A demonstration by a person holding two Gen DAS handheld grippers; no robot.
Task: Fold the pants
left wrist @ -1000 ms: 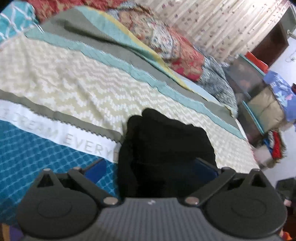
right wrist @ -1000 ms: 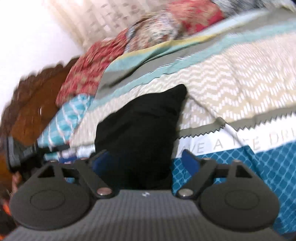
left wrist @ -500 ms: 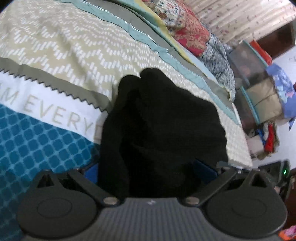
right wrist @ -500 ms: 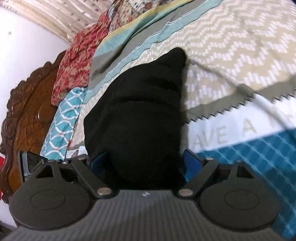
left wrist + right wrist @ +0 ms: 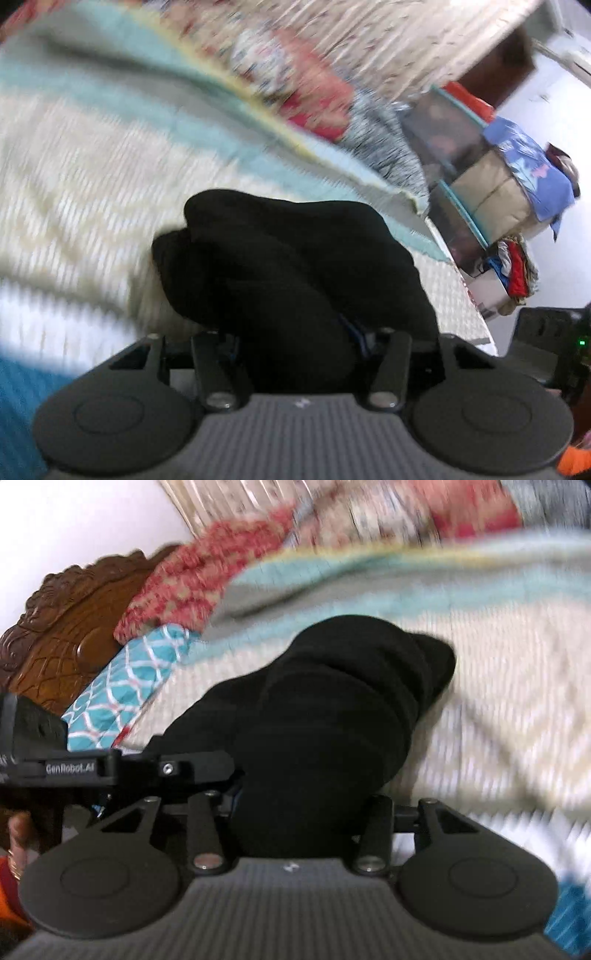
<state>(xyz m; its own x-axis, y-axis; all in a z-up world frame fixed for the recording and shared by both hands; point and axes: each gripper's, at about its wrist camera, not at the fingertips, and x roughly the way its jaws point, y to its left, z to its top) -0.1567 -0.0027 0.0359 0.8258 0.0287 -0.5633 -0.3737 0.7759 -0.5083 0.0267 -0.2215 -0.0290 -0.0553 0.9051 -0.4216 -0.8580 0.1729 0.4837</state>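
The pants [image 5: 295,273] are seen as matt black cloth, soft and thickly bunched. The bedspread [image 5: 92,177] is made of printed woven cloth. Glossy carved wood is shown by the headboard [image 5: 62,627]. Matt ribbed plastic forms the gripper housings.

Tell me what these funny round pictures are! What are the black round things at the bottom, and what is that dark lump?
A person holds a grabbing tool in each hand, and each tool carries a small camera looking forward, so there is one picture per tool. The black round parts at the bottom belong to the tools. In one picture you see the left hand-held gripper, in the other the right hand-held gripper. The dark lump is a pair of soft black cloth pants, bunched up for folding. Both tools' jaws are closing, with the pants between them. Underneath is a bed with a cream, teal and blue patterned bedcover. The carved brown wooden headboard stands at the bed's end. The blur comes from quick movement.
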